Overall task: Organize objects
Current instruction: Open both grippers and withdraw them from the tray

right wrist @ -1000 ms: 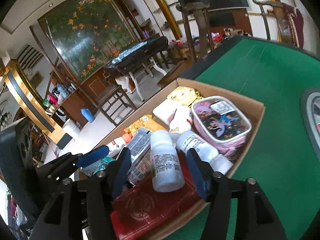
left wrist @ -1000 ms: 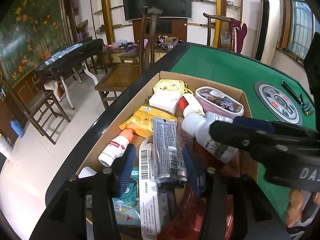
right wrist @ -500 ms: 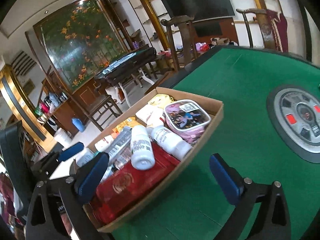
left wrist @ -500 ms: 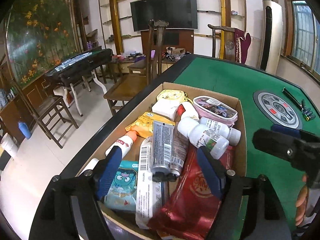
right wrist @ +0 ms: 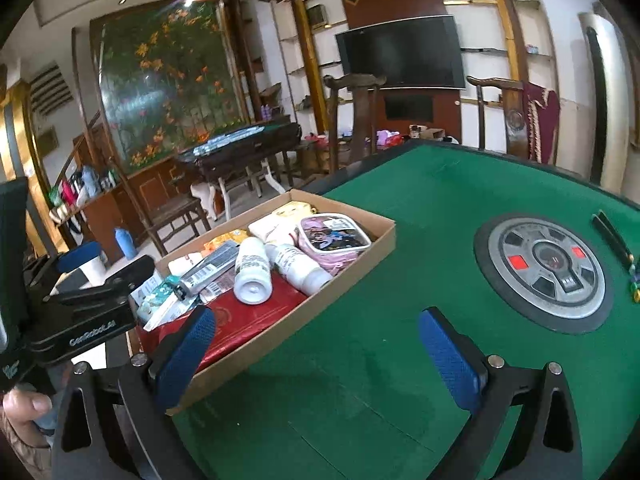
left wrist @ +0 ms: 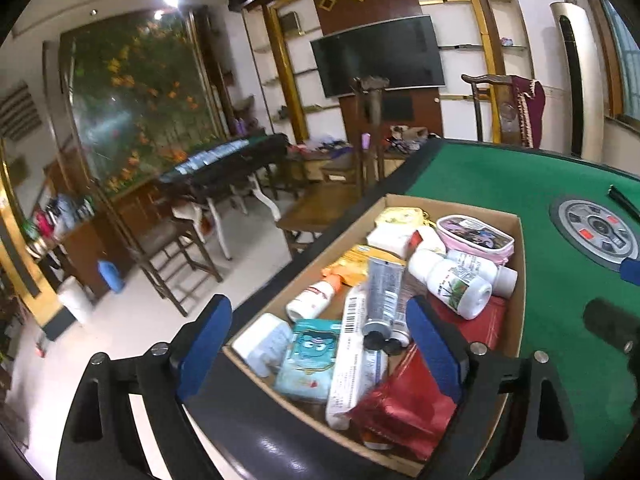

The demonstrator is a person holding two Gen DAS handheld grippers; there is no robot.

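Note:
A shallow cardboard box [left wrist: 516, 320] [right wrist: 352, 280] sits at the left edge of the green table. It holds two white bottles [left wrist: 456, 284] [right wrist: 252, 276] lying on a red pouch [left wrist: 404, 400] [right wrist: 248, 320], a grey tube [left wrist: 382, 292], a pink case [left wrist: 476, 236] [right wrist: 332, 236] and a teal packet [left wrist: 308, 360]. My left gripper [left wrist: 316, 344] hovers before the box's near end. Its jaws are opening, and nothing is pressed between the pads. My right gripper [right wrist: 316, 332] stands wide open over the felt beside the box's near corner, with nothing in it.
A round grey dial [right wrist: 544, 268] is set into the green felt [right wrist: 420, 208], with a black stick [right wrist: 612, 236] past it. The table's dark rim [left wrist: 248, 436] drops to the floor on the left. Wooden chairs [right wrist: 352, 120] stand at the far side.
Both grippers have drawn back from the box and spread their jaws. The white bottle that was between the right jaws and the grey tube between the left jaws now lie free in the box.

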